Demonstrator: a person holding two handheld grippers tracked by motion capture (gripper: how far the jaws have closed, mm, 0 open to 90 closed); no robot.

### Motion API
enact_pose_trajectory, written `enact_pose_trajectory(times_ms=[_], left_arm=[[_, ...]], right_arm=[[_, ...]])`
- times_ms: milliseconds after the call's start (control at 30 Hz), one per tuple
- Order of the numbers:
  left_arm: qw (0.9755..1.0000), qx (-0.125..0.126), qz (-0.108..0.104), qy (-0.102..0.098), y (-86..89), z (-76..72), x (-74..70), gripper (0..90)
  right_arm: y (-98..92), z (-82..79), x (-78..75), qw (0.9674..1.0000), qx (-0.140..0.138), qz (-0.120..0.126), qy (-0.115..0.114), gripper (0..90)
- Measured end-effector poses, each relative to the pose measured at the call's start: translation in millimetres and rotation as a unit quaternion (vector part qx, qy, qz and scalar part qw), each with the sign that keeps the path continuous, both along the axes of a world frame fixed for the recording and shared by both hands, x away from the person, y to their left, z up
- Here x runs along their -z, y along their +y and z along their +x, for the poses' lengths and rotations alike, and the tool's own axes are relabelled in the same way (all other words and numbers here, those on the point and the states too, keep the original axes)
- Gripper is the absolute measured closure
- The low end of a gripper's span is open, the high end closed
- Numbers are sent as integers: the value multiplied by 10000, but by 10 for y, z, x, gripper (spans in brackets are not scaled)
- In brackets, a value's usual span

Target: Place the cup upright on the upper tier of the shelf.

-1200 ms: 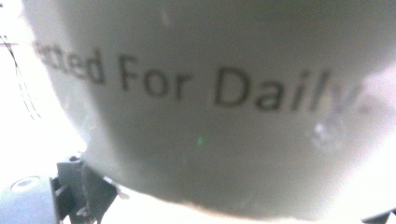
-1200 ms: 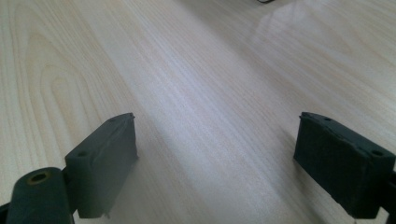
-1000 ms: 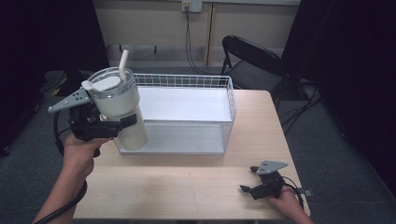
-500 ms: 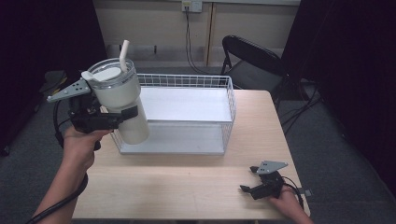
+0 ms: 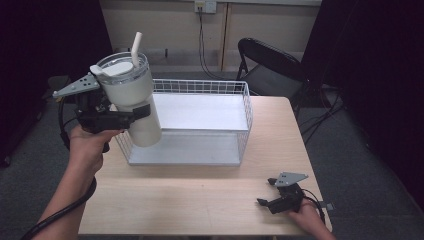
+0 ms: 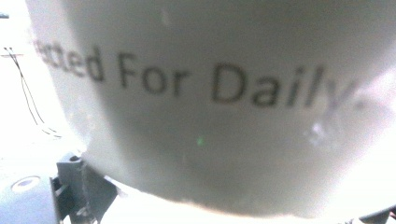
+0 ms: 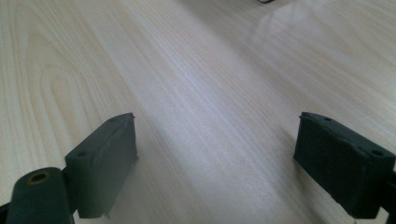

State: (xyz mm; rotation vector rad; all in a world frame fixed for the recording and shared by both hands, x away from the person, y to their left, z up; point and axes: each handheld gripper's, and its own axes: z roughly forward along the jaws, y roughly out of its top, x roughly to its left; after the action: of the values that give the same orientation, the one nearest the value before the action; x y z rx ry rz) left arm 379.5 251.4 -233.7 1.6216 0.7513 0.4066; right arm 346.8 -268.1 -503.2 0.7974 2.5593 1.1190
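Observation:
A big cream tumbler (image 5: pixel 132 97) with a clear lid and a white straw (image 5: pixel 136 48) hangs in the air over the left end of a white wire basket (image 5: pixel 200 152). My left gripper (image 5: pixel 135 111) is shut on its side, and the cup leans slightly left. In the left gripper view the tumbler's wall (image 6: pixel 210 116) sits right against the camera, with dark printed lettering across it. My right gripper (image 5: pixel 265 199) rests low on the wooden table (image 5: pixel 200 200) near the front right corner; its jaws stand wide apart over bare wood (image 7: pixel 215 140).
The wire basket has a white floor and nothing in it. A black folding chair (image 5: pixel 270 65) stands behind the table's far right corner. Cables hang down the back wall (image 5: pixel 202 40). Dark floor surrounds the table.
My left gripper has carried the tumbler a little up and to the left, away from the basket's left end. The right gripper has stayed put.

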Motion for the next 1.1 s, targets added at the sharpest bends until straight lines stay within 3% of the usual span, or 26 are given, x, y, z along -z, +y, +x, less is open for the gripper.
enact_pose_trajectory(times_ms=[467,1100], left_arm=[[9999,-127,80,-27,-57,145,-114,92],[9995,-261,189,-61,-186,411,-105,93]], right_arm=[[0,0,0,10000,1,1,1,125],[0,0,-1,10000,2,0,2,125]])
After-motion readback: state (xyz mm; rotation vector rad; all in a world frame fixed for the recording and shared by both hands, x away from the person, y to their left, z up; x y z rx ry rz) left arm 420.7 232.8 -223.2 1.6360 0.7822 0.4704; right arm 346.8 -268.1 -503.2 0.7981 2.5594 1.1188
